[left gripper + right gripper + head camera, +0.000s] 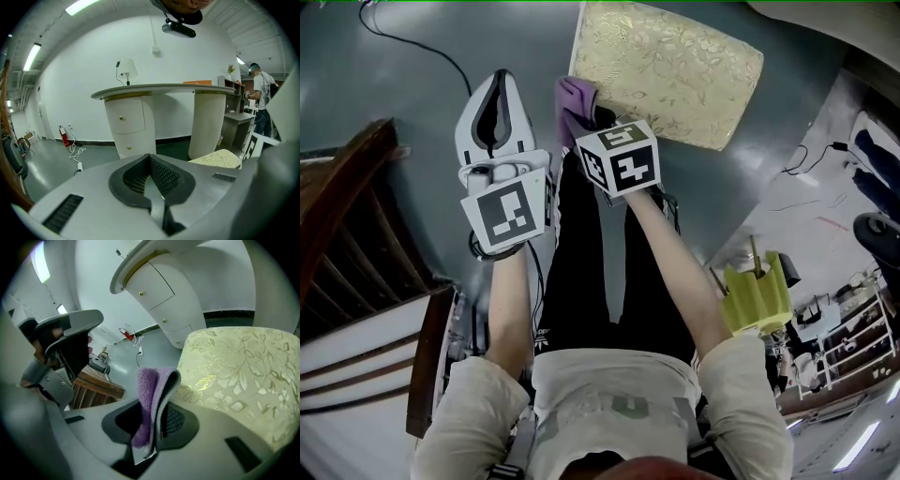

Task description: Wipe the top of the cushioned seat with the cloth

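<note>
Nearest the head camera, the person's two forearms reach forward and down over a grey floor (pixel 384 94); the right gripper (pixel 586 117) is clamped on a purple cloth (pixel 572 98), and in the right gripper view the cloth (pixel 147 399) stands up between the pads of that gripper (pixel 152 423) as a doubled fold, one fuzzy flap curling over the right-hand pad; the left gripper (pixel 499 89) is held beside it, well apart from the seat, and the left gripper view shows that gripper (pixel 150 168) with its pads brought together on nothing; the cushioned seat (pixel 675 70) lies just ahead of the cloth, pale gold with a leaf pattern, its top (pixel 239 366) bare, and the cloth sits at its near left corner, though I cannot tell whether the two touch; the cloth looks light, soft and limp, so it should drape and flatten under pressure rather than push back, and a hold low on the fold, as now, leaves a free loop to drag across; the seat looks padded and yielding, its woven surface likely to catch the pile a little; it may also shift on the smooth floor if pressed hard sideways.
</note>
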The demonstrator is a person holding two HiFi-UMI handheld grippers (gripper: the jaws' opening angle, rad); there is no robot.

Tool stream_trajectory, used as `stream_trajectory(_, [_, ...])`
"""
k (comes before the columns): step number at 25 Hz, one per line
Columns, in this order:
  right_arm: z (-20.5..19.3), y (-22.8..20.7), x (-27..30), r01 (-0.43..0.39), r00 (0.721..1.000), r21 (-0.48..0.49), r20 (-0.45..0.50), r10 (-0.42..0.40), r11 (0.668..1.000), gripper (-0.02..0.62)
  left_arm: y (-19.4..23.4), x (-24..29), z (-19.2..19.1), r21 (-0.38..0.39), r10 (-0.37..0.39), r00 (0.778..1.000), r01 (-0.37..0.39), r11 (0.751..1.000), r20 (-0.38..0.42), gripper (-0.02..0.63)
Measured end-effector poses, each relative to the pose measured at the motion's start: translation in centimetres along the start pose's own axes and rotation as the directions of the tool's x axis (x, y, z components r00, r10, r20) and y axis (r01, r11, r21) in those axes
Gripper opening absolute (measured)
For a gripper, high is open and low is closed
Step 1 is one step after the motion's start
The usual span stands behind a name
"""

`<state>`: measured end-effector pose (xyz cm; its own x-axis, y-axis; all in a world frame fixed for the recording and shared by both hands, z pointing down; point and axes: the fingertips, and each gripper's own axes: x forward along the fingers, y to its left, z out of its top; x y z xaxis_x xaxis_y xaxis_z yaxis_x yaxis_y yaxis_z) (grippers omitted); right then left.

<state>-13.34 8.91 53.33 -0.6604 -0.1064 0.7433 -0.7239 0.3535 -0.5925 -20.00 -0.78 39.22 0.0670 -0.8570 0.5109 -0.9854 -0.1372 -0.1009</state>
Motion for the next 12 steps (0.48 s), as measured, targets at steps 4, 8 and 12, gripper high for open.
stream_trajectory(4, [-0.4, -0.9, 1.2, 0.064, 0.998, -0.014, -0.023, -0.064, 0.998, 0.091, 0.4, -0.2, 0.4, -0.006, 0.000, 1.000, 0.000, 1.000, 0.006, 0.006])
stream_trajectory(8, [-0.1, -0.9, 1.5, 0.086, 0.996, -0.015, -0.026, -0.086, 0.996, 0.091, 0.3, -0.1, 0.5, 0.006, -0.005, 1.000, 0.005, 1.000, 0.003, 0.006])
stream_trajectory(12, [0.5, -1.3, 0.9, 0.085, 0.996, 0.006, -0.026, -0.084, 0.996, 0.092, -0.4, 0.1, 1.7, 0.000, -0.010, 1.000, 0.010, 1.000, 0.009, 0.006])
